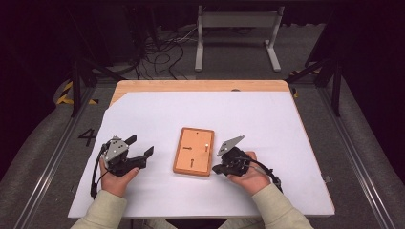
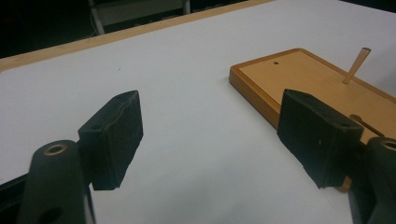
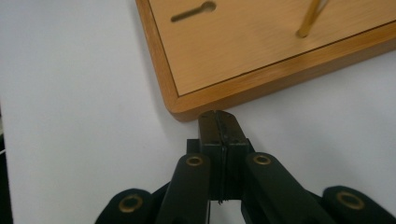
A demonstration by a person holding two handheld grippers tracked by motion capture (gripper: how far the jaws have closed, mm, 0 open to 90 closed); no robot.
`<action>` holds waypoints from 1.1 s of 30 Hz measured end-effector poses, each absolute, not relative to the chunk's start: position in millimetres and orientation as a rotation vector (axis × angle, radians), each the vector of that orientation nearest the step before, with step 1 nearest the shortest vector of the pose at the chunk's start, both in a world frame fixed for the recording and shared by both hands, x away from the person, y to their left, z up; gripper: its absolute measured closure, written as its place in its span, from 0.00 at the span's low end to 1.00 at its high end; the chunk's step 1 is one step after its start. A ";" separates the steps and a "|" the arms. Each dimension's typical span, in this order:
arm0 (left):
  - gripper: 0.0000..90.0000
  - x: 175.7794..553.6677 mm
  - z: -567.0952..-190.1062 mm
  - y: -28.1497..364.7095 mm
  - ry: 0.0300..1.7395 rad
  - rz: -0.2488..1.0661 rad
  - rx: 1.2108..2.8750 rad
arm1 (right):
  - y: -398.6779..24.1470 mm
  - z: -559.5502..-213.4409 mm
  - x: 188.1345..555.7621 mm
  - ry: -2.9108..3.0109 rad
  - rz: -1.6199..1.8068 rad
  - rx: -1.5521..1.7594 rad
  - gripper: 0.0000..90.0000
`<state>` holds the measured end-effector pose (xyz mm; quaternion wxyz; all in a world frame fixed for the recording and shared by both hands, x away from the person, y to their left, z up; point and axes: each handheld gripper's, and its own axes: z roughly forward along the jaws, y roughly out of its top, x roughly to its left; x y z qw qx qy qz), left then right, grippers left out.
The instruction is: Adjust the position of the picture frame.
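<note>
Left gripper (image 1: 142,148) fingers are held spread left of wooden board (image 1: 193,151), right gripper (image 1: 219,169) fingers pressed together at its near right corner.

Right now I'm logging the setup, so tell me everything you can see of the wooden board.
The wooden board is a flat, rectangular slab of light orange-brown wood with rounded corners and a darker raised rim. Its face has keyhole-shaped slots and a small round hole; one thin wooden peg stands in it, leaning. It lies flat on the white table sheet, between the two hand-held grippers. The right hand-held gripper, jaws closed, sits at one corner.
</note>
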<state>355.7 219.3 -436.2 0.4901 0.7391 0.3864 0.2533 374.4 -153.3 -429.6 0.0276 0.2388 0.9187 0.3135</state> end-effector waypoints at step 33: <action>0.25 323.2 -442.1 253.7 1.039 0.662 1.779 | -59.0 -368.4 486.5 2.778 0.906 0.610 1.00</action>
